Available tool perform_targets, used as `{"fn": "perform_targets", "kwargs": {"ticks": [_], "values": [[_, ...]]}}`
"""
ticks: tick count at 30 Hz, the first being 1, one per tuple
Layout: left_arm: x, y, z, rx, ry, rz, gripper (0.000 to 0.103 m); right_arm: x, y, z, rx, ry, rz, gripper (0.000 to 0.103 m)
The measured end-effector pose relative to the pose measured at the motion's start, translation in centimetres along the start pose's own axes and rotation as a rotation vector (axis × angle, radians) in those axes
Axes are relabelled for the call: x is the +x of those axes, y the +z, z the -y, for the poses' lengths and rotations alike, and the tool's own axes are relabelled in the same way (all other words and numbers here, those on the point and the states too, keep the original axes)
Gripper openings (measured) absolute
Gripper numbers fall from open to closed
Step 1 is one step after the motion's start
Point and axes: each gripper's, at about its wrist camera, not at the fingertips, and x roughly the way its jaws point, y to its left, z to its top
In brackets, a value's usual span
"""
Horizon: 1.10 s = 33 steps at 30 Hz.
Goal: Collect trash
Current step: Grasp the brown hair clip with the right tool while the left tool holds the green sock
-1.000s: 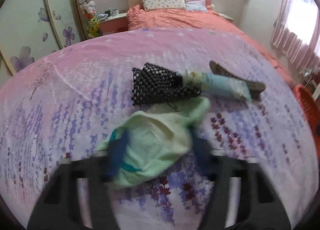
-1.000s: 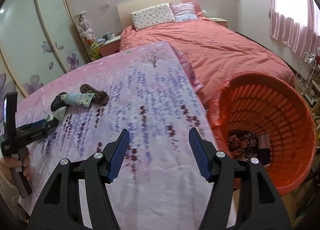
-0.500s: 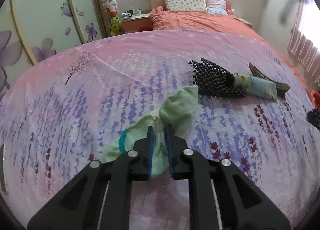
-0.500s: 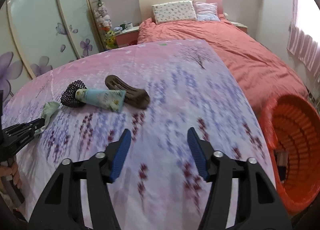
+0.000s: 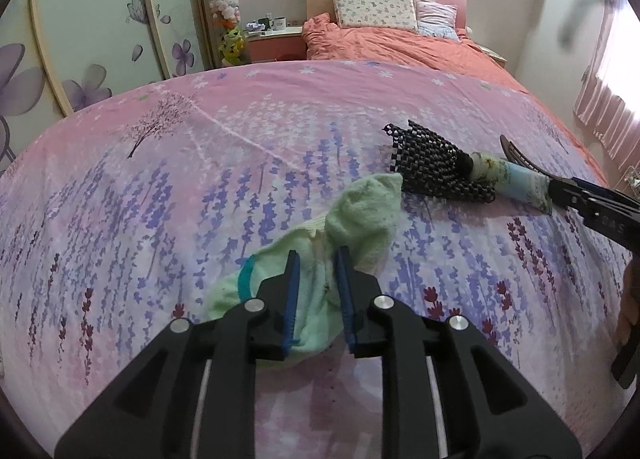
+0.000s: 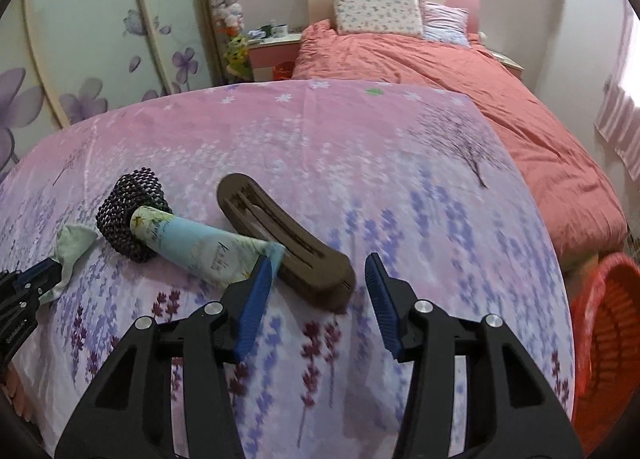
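Left gripper (image 5: pixel 316 273) has the green sock (image 5: pixel 352 219) between its pads, w/ jaws opening a bit, so the sock lies on the bed cover (image 5: pixel 160 179). Next the black net (image 6: pixel 128 199), tube (image 6: pixel 200 241), brown clip (image 6: pixel 288 243). Right gripper (image 6: pixel 316 279) is closing round the clip's end, not touching yet. Orange basket (image 6: pixel 600 323) waits at the bed edge for trash.

Your crumpled pale green sock (image 5: pixel 352 227) lies on the flowered bedspread (image 5: pixel 168 187). Just beside it, a black mesh roll (image 6: pixel 130 215) touches a pale blue tube (image 6: pixel 200 247), which leans against the brown hair clip (image 6: pixel 288 243).
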Motion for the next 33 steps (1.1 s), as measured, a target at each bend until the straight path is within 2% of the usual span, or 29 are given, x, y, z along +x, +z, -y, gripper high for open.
{"fn": "perform_targets", "kwargs": {"ticks": [6, 16, 20, 24, 26, 30, 31, 32, 33], "values": [[-0.1, 0.0, -0.5, -0.01, -0.01, -0.001, 0.021, -0.2, 0.4, -0.1, -0.022, 0.009, -0.005, 0.038], [-0.1, 0.2, -0.5, 0.0, 0.006, -0.002, 0.022, 0.3, -0.2, -0.2, -0.042, -0.012, -0.03, 0.041], [-0.1, 0.2, -0.3, -0.002, 0.005, -0.002, 0.023, 0.0, -0.3, 0.0, -0.022, -0.012, -0.03, 0.035], [-0.1, 0.2, -0.2, -0.003, 0.004, -0.002, 0.023, -1.2, -1.7, 1.0, 0.02, -0.047, -0.027, 0.032], [-0.1, 0.1, -0.2, -0.003, 0.004, -0.002, 0.023, -1.7, -2.4, 1.6, 0.033, -0.042, -0.033, 0.032], [-0.1, 0.1, -0.2, -0.003, 0.005, -0.002, 0.023, -3.0, -3.4, 2.2, 0.063, 0.02, -0.05, 0.032], [-0.1, 0.2, -0.2, -0.002, 0.005, -0.002, 0.023, -3.2, -3.4, 2.4, 0.065, 0.029, -0.045, 0.033], [-0.1, 0.1, -0.2, -0.003, 0.005, -0.002, 0.023, -3.3, -3.4, 2.4, 0.064, 0.039, -0.033, 0.042], [-0.1, 0.2, -0.2, -0.002, 0.006, -0.002, 0.023, -3.3, -3.3, 2.3, 0.061, 0.037, -0.025, 0.056]]}}
